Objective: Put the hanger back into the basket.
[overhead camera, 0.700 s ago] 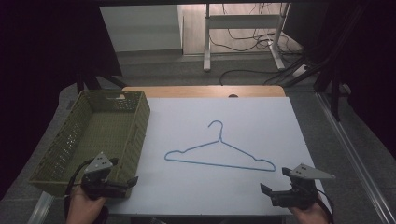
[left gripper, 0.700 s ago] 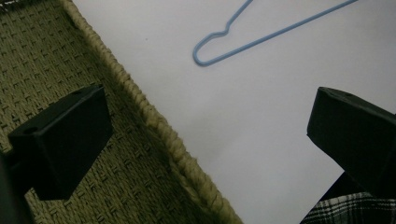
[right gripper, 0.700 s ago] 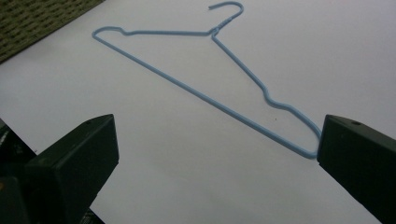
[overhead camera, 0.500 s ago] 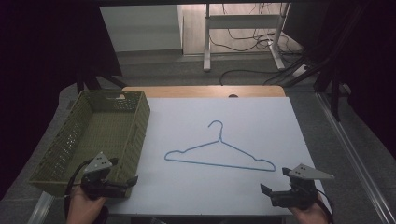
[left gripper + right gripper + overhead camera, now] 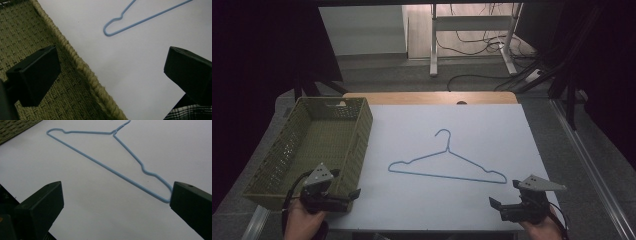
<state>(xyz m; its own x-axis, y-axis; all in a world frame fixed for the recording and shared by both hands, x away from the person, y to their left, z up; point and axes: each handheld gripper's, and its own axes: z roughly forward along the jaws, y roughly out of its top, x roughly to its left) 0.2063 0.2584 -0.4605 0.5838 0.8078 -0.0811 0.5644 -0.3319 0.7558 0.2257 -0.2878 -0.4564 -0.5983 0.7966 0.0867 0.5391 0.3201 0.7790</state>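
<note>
At the lower left of the high view my left gripper [image 5: 343, 198] sits over the near corner of the basket [image 5: 287, 150], and against the frames from a moment ago it has not shifted that I can make out. My right gripper [image 5: 499, 207] at the lower right is likewise where it was, and the hanger [image 5: 447, 167] lies in the same spot and at the same angle in the middle of the white sheet [image 5: 492, 130].

I can read no brand, label or writing on anything here.

Both grippers stand wide open and hold nothing. In the left gripper view one jaw hangs over the basket's woven floor at the left of the frame, the other over the sheet at the right, with the basket's braided rim [image 5: 82, 66] running down between them; one rounded end of the hanger [image 5: 110, 27] shows at the top of the frame, well apart from the jaws. The high view does not give that weave or the rim's twist. In the right gripper view the hanger [image 5: 110, 168] runs from the upper left down to the right, where its near shoulder bend meets the right-hand jaw's edge in the frame; I cannot tell whether they touch. A corner of the basket [image 5: 15, 128] shows at the upper left. The high view alone shows the hook, the floor cables [image 5: 472, 47] and a desk frame [image 5: 434, 37] beyond the table.
</note>
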